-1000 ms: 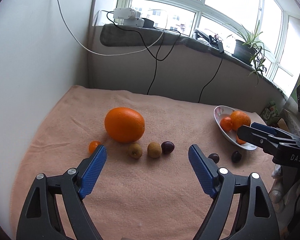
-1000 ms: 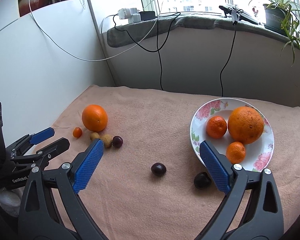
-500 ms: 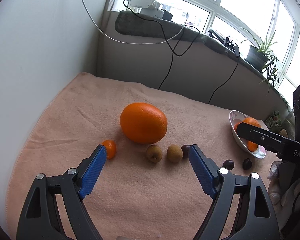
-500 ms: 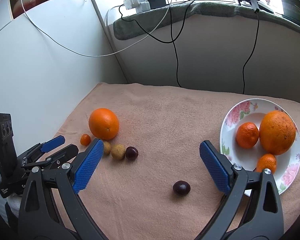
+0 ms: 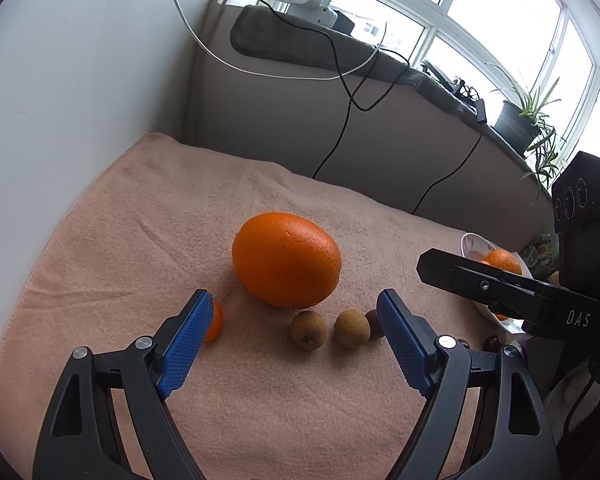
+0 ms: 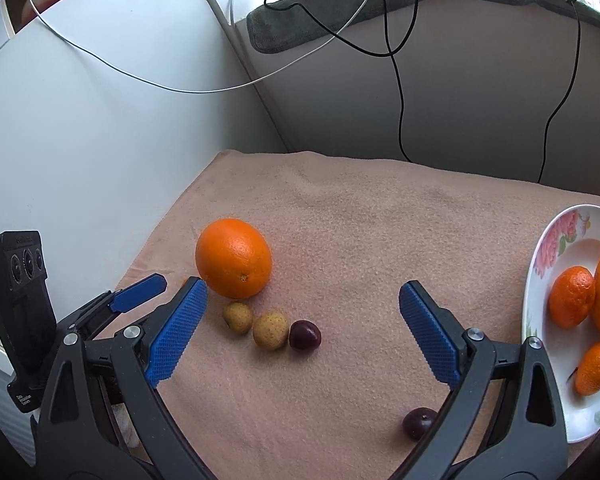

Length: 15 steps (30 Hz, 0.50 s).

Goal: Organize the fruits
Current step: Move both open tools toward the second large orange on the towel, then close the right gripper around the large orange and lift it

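A big orange lies on the peach towel, with two small brown fruits, a dark cherry and a tiny orange kumquat beside it. My left gripper is open and empty, just short of this group. My right gripper is open and empty over the brown fruits and a cherry; the big orange lies beyond its left finger. The flowered plate at right holds three oranges. Another cherry lies near the right finger.
The towel ends at a white wall on the left and a grey ledge at the back with hanging cables. The right gripper's finger reaches into the left wrist view. A potted plant stands on the sill.
Both grippers have moved forward and left toward the big orange and the small fruits. The plate has slid toward the right edge of both views. Both stay open.
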Each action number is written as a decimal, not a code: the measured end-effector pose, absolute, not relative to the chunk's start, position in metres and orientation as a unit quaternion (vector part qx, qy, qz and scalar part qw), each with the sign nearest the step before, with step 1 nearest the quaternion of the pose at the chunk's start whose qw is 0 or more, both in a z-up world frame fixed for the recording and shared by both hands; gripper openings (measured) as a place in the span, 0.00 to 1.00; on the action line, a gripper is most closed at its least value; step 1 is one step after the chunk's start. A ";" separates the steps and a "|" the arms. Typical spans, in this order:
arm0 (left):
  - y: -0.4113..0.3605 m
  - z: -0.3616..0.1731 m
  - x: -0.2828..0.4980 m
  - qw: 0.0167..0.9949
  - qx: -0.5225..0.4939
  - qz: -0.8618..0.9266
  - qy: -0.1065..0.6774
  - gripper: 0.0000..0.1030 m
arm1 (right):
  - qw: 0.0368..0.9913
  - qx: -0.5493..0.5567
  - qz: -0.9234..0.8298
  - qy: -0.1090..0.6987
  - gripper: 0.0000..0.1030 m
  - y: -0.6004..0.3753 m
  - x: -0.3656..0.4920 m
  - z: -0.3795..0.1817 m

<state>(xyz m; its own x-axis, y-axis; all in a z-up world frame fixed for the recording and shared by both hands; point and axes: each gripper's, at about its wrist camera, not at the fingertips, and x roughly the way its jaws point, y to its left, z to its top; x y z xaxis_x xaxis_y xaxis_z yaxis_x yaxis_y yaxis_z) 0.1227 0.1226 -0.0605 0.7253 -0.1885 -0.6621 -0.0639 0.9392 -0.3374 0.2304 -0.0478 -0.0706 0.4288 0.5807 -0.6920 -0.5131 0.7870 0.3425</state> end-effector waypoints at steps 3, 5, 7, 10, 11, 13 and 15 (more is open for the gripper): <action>0.122 -0.061 0.123 0.913 -0.171 -0.035 0.368 0.81 | 0.837 0.040 0.335 0.430 0.96 -0.038 0.235 -0.072; 0.122 -0.061 0.125 0.913 -0.169 -0.035 0.368 0.81 | 0.835 0.036 0.340 0.432 0.96 -0.032 0.238 -0.073; 0.122 -0.061 0.128 0.913 -0.168 -0.037 0.368 0.81 | 0.830 0.034 0.345 0.436 0.96 -0.025 0.242 -0.075; 0.122 -0.062 0.131 0.914 -0.167 -0.039 0.368 0.80 | 0.821 0.040 0.354 0.446 0.96 -0.017 0.248 -0.080; 0.122 -0.062 0.132 0.914 -0.167 -0.039 0.368 0.80 | 0.818 0.042 0.357 0.449 0.96 -0.015 0.251 -0.082; 0.122 -0.062 0.134 0.914 -0.164 -0.041 0.368 0.80 | 0.812 0.048 0.363 0.454 0.96 -0.010 0.255 -0.085; 0.122 -0.062 0.135 0.914 -0.161 -0.042 0.369 0.80 | 0.805 0.052 0.369 0.461 0.96 -0.005 0.257 -0.088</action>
